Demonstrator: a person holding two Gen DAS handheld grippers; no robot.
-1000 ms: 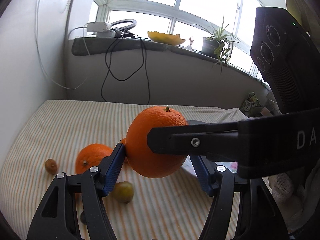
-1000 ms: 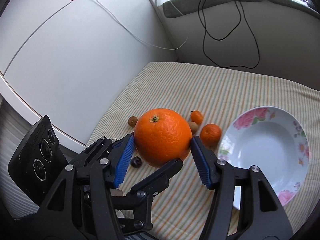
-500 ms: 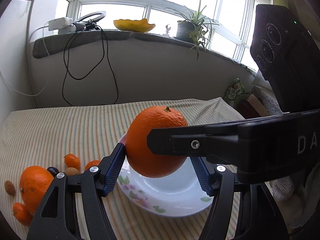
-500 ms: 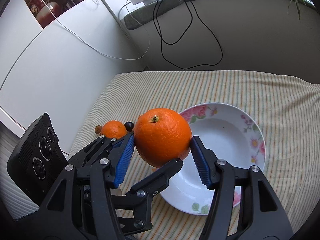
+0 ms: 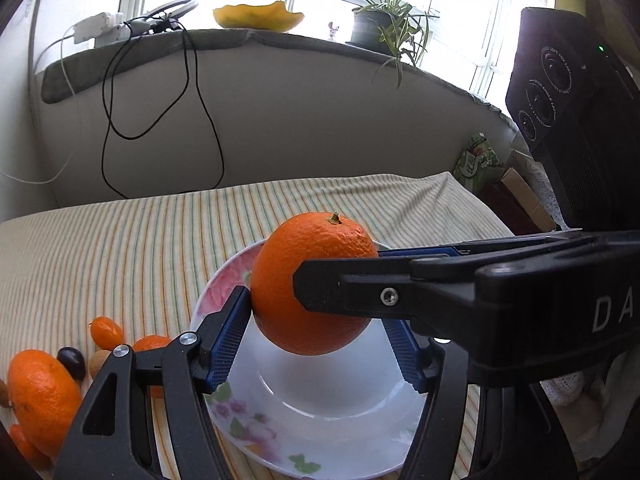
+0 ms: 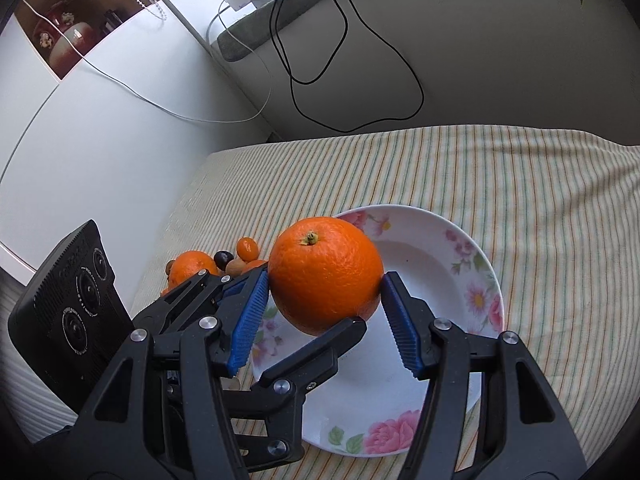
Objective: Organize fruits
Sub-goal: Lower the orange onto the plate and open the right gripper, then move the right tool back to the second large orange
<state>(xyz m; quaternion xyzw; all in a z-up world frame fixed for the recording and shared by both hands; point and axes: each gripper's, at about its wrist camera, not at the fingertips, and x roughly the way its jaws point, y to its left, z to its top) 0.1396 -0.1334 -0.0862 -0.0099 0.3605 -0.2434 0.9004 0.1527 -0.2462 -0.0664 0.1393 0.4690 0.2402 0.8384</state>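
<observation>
A large orange (image 5: 312, 280) is held in the air between both grippers, above a white floral plate (image 5: 320, 424). My left gripper (image 5: 316, 344) is shut on the orange from its sides. My right gripper (image 6: 324, 308) is shut on the same orange (image 6: 324, 276), crossing the left one at a right angle. The plate (image 6: 460, 280) lies on the striped cloth directly below. A second orange (image 5: 40, 396) and several small fruits (image 5: 106, 332) lie left of the plate.
The striped cloth (image 6: 520, 184) covers the surface. A white wall (image 6: 100, 152) stands at the left, with cables (image 6: 360, 80) hanging from the sill. A box and bags (image 5: 500, 184) sit beyond the right edge.
Both grippers carried the orange to the right, from above the loose fruits to above the plate. The plate now lies centred beneath the orange.
</observation>
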